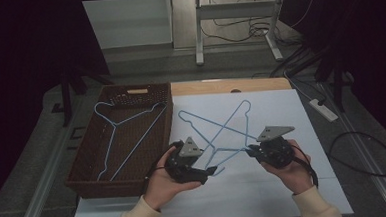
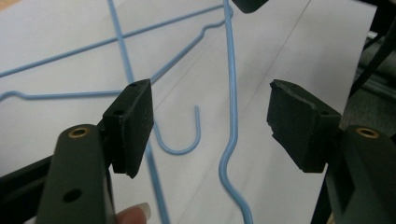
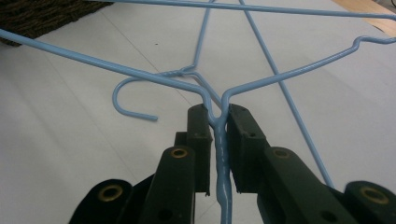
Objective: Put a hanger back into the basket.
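The right gripper (image 3: 219, 122) clamps a blue wire hanger's twisted neck (image 3: 221, 154); the left gripper (image 2: 210, 126), at nine o'clock, gapes. Crossed hangers may snag when lifted.

We see both hands low over the table — left gripper (image 2: 210, 126) jaws spread wide, right gripper (image 3: 217, 126) jaws pressed together on a hanger's twisted neck (image 3: 222, 158).

Each hand-held black two-jaw left gripper (image 1: 210, 171) and right gripper (image 1: 251, 151) carries a grey three-cornered top plate (image 1: 190, 147) with drilled holes. Black cables trail rearward. Jaw arms show brass-ringed screw holes; pads (image 2: 132, 122) are black blocks. Cream knit sleeves (image 1: 136, 216) cover both forearms.
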Action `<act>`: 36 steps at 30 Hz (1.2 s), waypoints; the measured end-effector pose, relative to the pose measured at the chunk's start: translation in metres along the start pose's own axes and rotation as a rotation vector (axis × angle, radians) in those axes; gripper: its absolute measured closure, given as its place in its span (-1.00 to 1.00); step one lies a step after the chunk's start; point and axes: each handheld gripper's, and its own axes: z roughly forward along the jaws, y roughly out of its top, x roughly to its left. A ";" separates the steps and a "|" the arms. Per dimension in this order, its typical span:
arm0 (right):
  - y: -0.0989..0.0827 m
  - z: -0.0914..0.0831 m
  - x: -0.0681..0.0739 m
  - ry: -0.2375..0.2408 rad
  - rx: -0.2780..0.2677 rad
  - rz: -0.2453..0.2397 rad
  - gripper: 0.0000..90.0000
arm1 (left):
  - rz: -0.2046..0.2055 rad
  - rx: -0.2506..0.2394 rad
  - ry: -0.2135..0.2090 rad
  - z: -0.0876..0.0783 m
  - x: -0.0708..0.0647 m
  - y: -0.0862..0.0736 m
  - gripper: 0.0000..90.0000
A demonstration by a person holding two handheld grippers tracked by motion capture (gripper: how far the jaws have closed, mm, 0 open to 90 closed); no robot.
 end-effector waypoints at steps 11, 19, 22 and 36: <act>0.002 0.000 0.006 0.002 0.001 0.006 0.78 | 0.081 0.124 0.004 0.025 -0.005 0.007 0.31; 0.003 -0.002 0.008 0.001 -0.004 0.002 0.78 | 0.115 0.172 0.009 0.031 -0.007 0.006 0.64; 0.003 -0.002 0.008 -0.005 -0.008 0.000 0.78 | 0.124 0.172 0.005 0.031 -0.009 0.007 0.90; 0.004 -0.015 0.004 0.017 -0.198 0.043 0.35 | 0.132 0.131 0.037 0.023 -0.009 0.005 0.91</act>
